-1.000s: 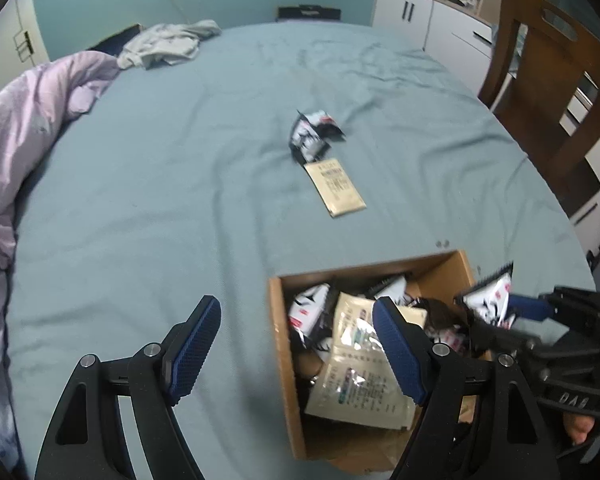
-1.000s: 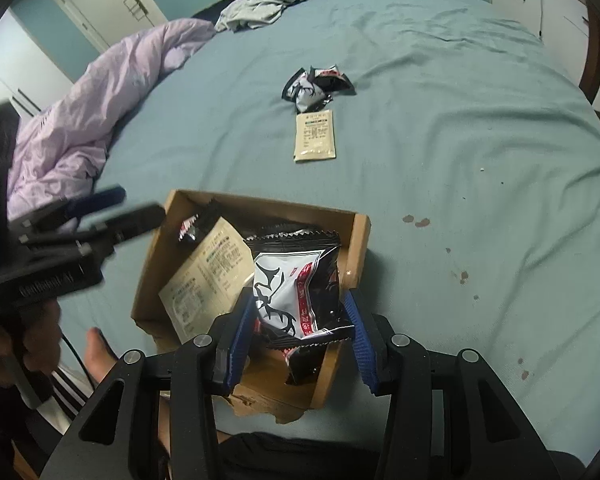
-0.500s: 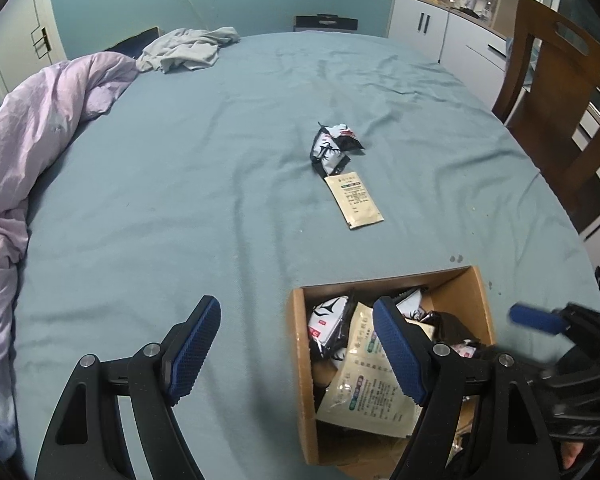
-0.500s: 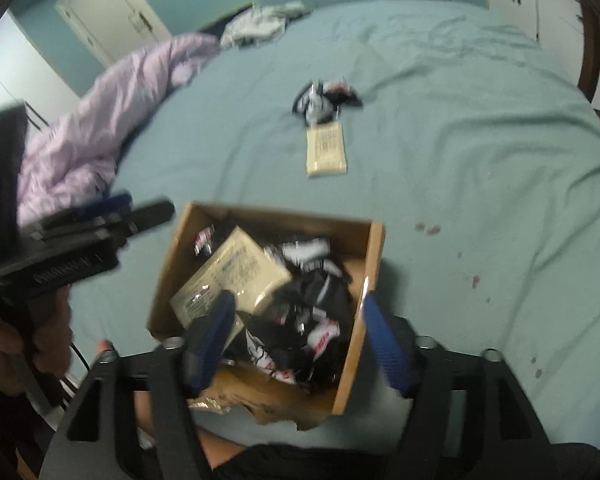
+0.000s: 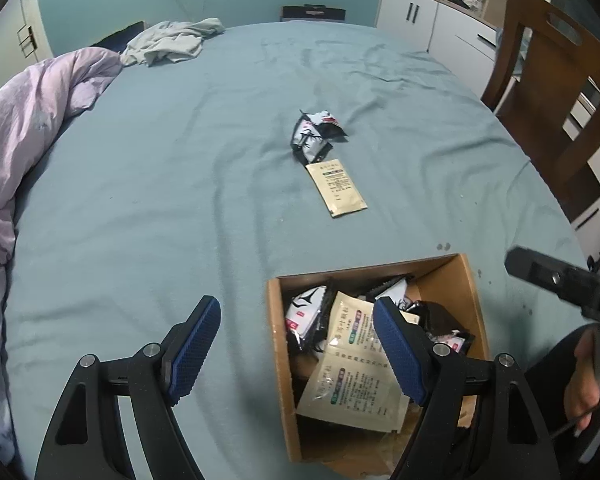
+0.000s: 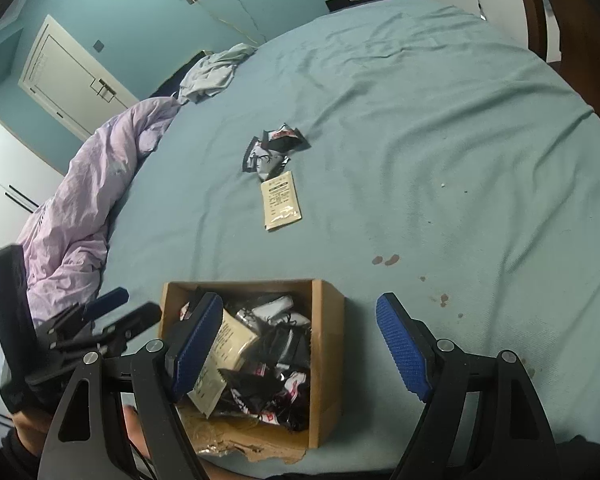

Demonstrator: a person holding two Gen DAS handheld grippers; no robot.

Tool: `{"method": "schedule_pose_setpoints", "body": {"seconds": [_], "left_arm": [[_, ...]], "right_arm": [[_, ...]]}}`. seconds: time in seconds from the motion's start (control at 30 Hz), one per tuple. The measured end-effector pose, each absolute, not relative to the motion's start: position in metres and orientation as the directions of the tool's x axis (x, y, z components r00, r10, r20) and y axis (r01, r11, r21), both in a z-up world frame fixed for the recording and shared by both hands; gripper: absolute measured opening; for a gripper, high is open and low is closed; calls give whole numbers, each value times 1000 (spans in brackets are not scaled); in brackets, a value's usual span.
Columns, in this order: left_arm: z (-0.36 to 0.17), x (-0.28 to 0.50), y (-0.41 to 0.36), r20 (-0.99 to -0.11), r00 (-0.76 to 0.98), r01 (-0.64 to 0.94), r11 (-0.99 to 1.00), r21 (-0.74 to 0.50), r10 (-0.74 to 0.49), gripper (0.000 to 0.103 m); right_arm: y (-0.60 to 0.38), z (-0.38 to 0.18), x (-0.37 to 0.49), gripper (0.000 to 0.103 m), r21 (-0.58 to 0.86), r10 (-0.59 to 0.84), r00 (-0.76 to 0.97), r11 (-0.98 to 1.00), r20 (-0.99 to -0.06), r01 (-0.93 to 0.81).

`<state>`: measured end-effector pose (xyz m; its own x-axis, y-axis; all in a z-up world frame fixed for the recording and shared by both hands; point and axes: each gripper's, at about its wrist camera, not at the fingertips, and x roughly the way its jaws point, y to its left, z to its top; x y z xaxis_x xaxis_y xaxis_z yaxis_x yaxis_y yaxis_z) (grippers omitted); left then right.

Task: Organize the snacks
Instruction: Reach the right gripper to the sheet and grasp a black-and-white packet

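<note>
An open cardboard box (image 5: pixel 278 344) (image 6: pixel 326 340) near the front edge of the blue-covered table holds several black-and-white snack packets and beige sachets. A beige sachet (image 5: pixel 337 189) (image 6: pixel 281 205) and two black-and-white packets (image 5: pixel 314 138) (image 6: pixel 274 150) lie loose mid-table. My left gripper (image 5: pixel 296 348) is open and empty, hovering at the box's left side. My right gripper (image 6: pixel 300 344) is open and empty above the box's right wall. Each gripper shows at the edge of the other's view.
A lilac duvet (image 5: pixel 28 120) is heaped along the left edge, with a grey garment (image 5: pixel 172 40) at the far left. A wooden chair (image 5: pixel 548 80) and white cabinets (image 5: pixel 440 20) stand to the right. Small dark stains (image 6: pixel 386 260) mark the cloth.
My right gripper let go of a black-and-white packet into the box, opened wide and rose back. My left gripper pulled back a little and stayed open.
</note>
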<state>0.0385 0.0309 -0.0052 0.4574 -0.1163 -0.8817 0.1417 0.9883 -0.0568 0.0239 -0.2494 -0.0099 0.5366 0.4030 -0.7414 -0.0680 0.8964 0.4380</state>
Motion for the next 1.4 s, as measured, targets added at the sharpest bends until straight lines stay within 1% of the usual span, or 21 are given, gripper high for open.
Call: {"method": "schedule_pose_setpoints", "body": {"seconds": [0.27,0.57,0.67,0.8,0.93,1.03,1.17,1.4], "left_arm": [[-5,39,28,-883,450,153,986,-69,-132,79],[-6,44,23,-892,424,164,982,-92,-155,79],[-9,48,23,-897,413,158,983,-97,-155,79],[-13,53,27,-904,395,146,983,-110,-160,79],[-16,58,30,-911,374,130,982,-135,-175,79],[-17,63,31,-912,367,127,981,-149,-186,79],[-21,69,32,-915,357,121,981,-154,-188,79],[-30,76,35,-926,330,110,982,-154,-183,79]], "right_arm": [[-263,-5,52,79,468,421,536,882,-732,-54],[-271,-12,103,79,482,428,503,876,-751,-26],[-273,-13,119,79,504,445,504,863,-741,-21],[-270,-14,143,79,574,519,484,818,-705,-42],[-258,-16,179,79,533,490,496,844,-717,-62],[-244,-28,208,79,526,497,464,847,-733,-77],[-225,-43,246,79,492,473,435,867,-766,-77],[-187,-80,305,79,498,487,362,864,-795,-69]]}}
